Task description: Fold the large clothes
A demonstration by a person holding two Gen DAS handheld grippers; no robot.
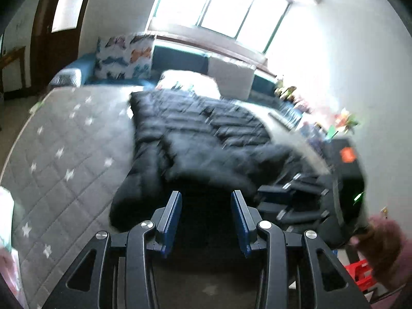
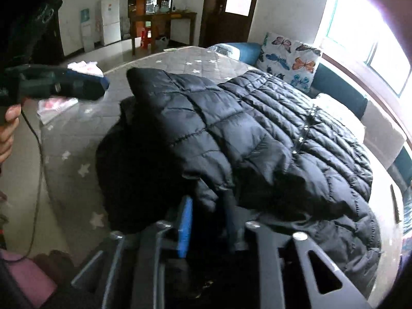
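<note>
Black quilted puffer jacket (image 2: 257, 134) lies spread on the grey star-print mattress (image 1: 64, 141), one sleeve folded across its body, fold roughly half done; left gripper (image 1: 206, 219) open, empty at jacket's near edge; right gripper (image 2: 208, 221) parted, apparently straddling the hem.

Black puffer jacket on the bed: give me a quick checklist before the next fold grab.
1. Jacket fully on the star-print mattress: cannot tell, near hem hidden behind the grippers.
2. Left gripper free: ok, jaws apart with nothing between them.
3. Right gripper positioned on fabric: ok, jaws apart with a fold of the near edge between them, not clamped.
4. Jacket lying flat: not ok, one side is bunched and doubled over.
5. Grippers clear of each other: ok, left one is off to the side in the right wrist view.
</note>
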